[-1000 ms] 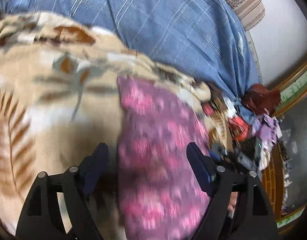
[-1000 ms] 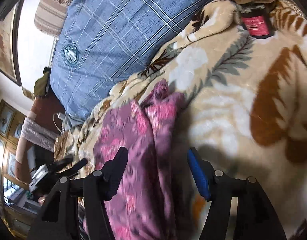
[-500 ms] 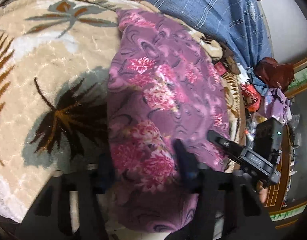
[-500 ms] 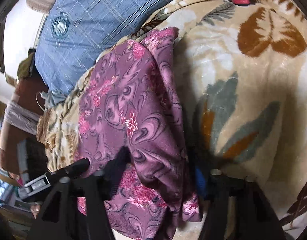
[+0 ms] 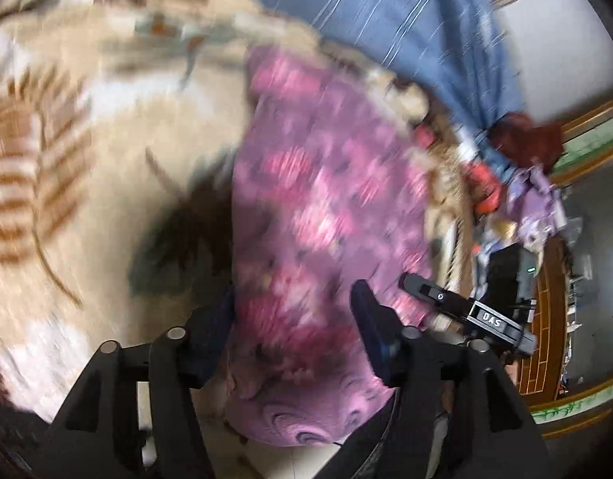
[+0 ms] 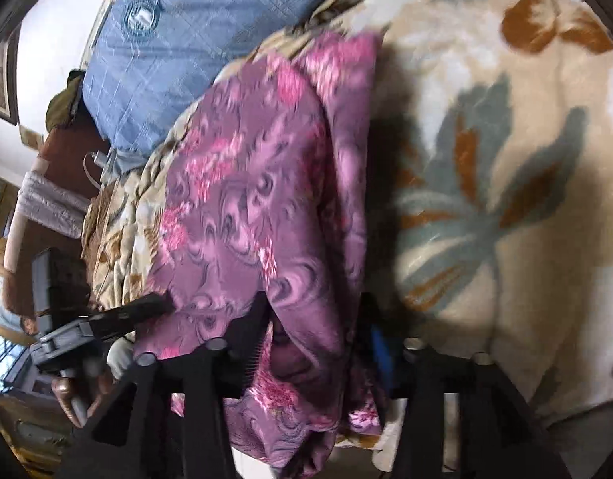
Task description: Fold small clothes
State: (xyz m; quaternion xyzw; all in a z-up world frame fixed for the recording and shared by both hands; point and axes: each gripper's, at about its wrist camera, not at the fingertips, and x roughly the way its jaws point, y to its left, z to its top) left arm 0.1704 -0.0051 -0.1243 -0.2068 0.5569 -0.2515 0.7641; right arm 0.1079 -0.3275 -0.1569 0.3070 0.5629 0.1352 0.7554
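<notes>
Right now your purple floral garment [image 5: 322,207] lies lengthwise on the beige leaf-patterned blanket [image 5: 86,167], its near end spilling over the blanket's edge toward you. In the right wrist view the same cloth [image 6: 250,207] shows a long fold running down its right side, with a second layer tucked beneath.

Your left gripper [image 5: 294,319] straddles the near end of the garment: the cloth sits between the two fingers, and the jaws have just been opening, standing well apart. Whether the pads press the fabric you cannot tell from this view (it is badly blurred).

Your right gripper [image 6: 314,327] also has the folded edge of the garment passing between its fingers, jaws likewise just opening and parted; the right finger is in shadow, so contact there is unclear.

Each gripper shows in the other's view: the right one at the garment's right edge [image 5: 466,311], the left one at its left edge [image 6: 102,319].

Beyond the blanket lies a blue checked pillow [image 6: 210,32], and a heap of clutter [image 5: 518,183] sits off to the side.
</notes>
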